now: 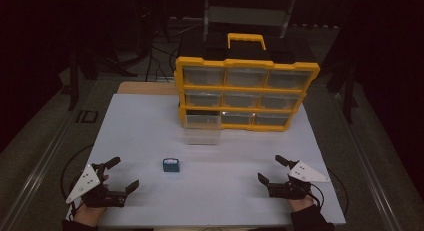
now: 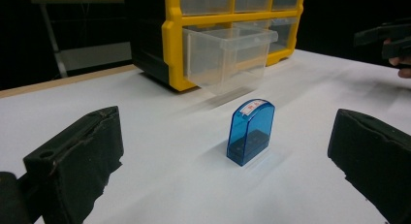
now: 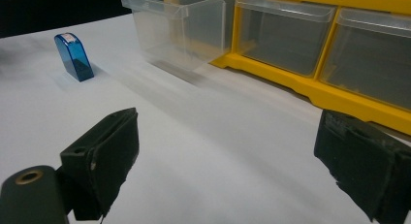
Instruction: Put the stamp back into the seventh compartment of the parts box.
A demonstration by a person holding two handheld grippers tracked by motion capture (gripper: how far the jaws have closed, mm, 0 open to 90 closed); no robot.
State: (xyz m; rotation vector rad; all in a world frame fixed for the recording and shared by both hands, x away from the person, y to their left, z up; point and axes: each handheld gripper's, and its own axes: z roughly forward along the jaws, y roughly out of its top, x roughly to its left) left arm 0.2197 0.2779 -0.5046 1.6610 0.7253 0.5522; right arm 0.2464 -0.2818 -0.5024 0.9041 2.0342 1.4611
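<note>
Here, at the lower left of the high view, the left gripper (image 1: 121, 175) rests wide open and empty. Just left of centre stands a small translucent blue plastic case (image 1: 171, 165), round-topped, upright, on the smooth white tabletop (image 1: 230, 156). At lower right, the right gripper (image 1: 270, 170) gapes empty.

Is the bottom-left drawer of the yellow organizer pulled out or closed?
Pulled out: the clear drawer sticks out of the yellow organizer over the table, and looks empty.
</note>
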